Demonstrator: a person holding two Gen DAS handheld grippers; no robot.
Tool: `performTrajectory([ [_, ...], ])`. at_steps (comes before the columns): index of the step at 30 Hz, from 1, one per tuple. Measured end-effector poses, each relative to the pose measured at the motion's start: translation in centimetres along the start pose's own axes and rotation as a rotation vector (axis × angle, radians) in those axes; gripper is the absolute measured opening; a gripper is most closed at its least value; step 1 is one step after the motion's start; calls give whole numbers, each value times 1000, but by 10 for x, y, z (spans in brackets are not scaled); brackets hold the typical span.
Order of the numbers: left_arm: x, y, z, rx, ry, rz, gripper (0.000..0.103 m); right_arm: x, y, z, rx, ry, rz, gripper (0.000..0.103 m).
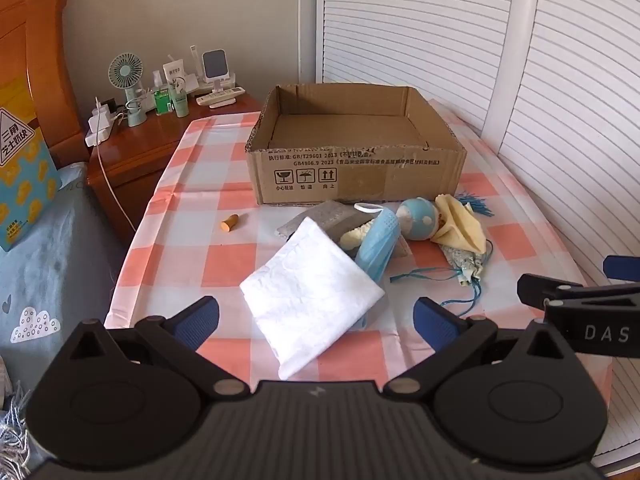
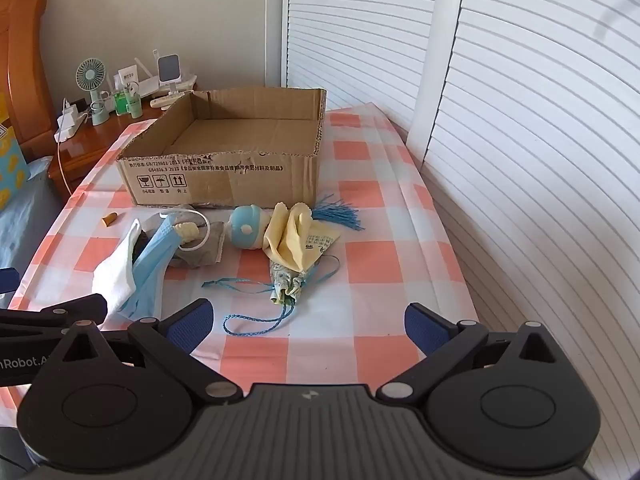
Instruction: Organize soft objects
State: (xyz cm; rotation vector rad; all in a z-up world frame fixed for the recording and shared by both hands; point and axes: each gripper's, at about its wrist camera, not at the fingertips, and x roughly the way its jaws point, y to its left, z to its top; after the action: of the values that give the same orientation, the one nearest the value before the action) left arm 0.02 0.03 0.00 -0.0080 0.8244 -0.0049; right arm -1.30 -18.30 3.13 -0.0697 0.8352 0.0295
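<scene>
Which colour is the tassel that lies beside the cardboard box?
The tassel is blue. The right wrist view shows it best, beside the cardboard box.

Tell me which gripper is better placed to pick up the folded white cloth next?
Left, probably. The left gripper is open with the white cloth lying right between its fingers. The right gripper faces the blue cords instead, with the cloth off to its left.

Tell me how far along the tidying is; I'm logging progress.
Nothing looks done: the cardboard box holds nothing. Nothing is in hand; the left gripper and right gripper are open. Left: white cloth, blue mask, ball toy, yellow cloth, drawstring pouch.
</scene>
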Motion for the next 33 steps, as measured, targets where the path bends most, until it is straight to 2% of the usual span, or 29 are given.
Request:
performTrajectory([
  [8,6,2,5,0,21,3,102,-1,-1,0,-2,0,-2,103],
  [10,-4,-1,4,-3,-9,-10,102,-1,-1,0,-3,-1,-3,103],
  [33,-5,-1,3,-2,-10,-9,102,-3,-2,1,-3,-4,-4,103],
])
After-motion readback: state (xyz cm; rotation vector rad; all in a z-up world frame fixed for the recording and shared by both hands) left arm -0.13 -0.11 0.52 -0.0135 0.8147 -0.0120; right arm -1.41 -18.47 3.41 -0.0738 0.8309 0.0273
